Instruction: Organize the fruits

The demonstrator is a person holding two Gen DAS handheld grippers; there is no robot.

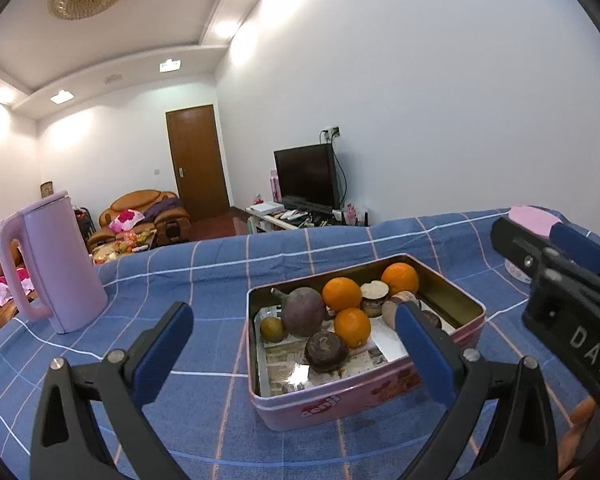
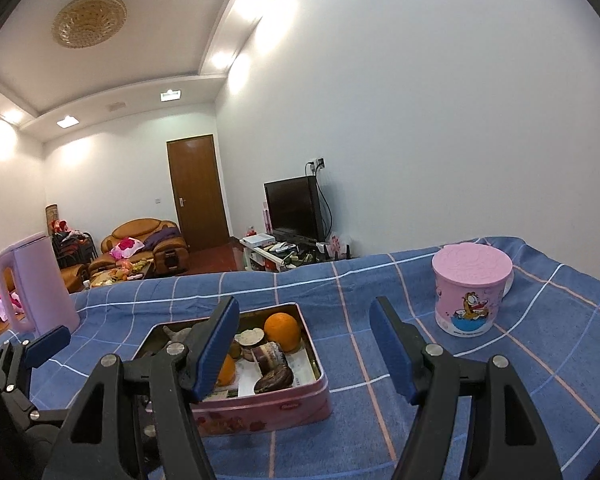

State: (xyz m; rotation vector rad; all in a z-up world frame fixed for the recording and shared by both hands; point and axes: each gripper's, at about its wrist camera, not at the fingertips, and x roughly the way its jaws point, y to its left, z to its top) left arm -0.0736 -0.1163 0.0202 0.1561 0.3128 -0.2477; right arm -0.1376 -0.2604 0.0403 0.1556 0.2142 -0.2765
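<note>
Left gripper (image 1: 296, 344): jaws wide, empty, hovering just before the pink tin (image 1: 340, 404). Right gripper (image 2: 304, 344): jaws wide, empty, tin (image 2: 268, 412) beneath its left finger. Tin contents: oranges (image 1: 342, 293), dark fruits (image 1: 303, 311). Surroundings: blue checked cloth (image 1: 204, 272), pink kettle (image 1: 52, 264) left, lidded pink cup (image 2: 470, 288) right.

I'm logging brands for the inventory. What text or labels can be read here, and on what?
"DAS": white letters on the right gripper body, cut off by the frame edge.
Red logos on the pink tin: too blurred to read.
Cartoon mug: picture only, no legible words.
</note>
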